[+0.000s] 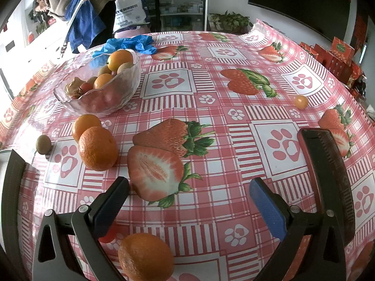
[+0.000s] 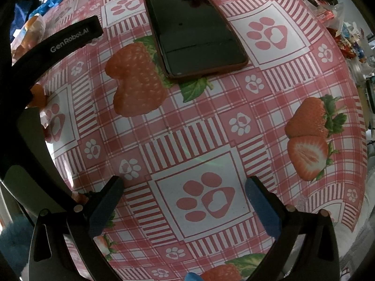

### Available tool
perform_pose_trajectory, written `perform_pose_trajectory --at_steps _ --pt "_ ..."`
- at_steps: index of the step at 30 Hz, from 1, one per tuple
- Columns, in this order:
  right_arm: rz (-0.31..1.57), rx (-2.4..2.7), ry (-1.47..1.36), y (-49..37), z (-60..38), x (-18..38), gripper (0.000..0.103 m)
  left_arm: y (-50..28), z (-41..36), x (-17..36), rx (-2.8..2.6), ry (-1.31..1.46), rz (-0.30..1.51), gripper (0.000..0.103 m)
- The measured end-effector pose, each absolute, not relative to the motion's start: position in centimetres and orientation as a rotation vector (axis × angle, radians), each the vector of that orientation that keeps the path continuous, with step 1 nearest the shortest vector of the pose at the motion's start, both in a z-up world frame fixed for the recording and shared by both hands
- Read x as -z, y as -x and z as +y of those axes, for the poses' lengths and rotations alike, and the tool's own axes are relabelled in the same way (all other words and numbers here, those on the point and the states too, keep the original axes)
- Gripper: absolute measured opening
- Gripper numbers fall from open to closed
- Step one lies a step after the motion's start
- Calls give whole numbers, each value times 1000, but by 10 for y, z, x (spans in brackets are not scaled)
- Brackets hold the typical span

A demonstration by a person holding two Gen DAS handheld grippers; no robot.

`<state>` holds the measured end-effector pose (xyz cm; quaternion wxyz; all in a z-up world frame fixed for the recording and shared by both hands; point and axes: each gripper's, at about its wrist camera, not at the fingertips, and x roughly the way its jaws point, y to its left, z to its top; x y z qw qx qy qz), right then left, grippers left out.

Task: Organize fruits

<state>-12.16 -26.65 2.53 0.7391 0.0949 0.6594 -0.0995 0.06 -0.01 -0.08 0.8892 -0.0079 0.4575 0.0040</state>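
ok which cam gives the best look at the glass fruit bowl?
Left wrist. The glass bowl sits whole and unobstructed at upper left, oranges and smaller fruit visible inside. The right wrist view mostly shows tablecloth and a phone; the bowl cannot be made out there.
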Motion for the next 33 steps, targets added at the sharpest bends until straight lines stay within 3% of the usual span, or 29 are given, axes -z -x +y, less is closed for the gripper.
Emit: perform_pose_trajectory --at_steps 27,33 --pt "1551 201 -214 102 -272 -22 103 -1 0 1 -8 16 953 103" --pt "1541 194 -207 99 -274 -21 103 -19 1 -2 72 -38 1173 103"
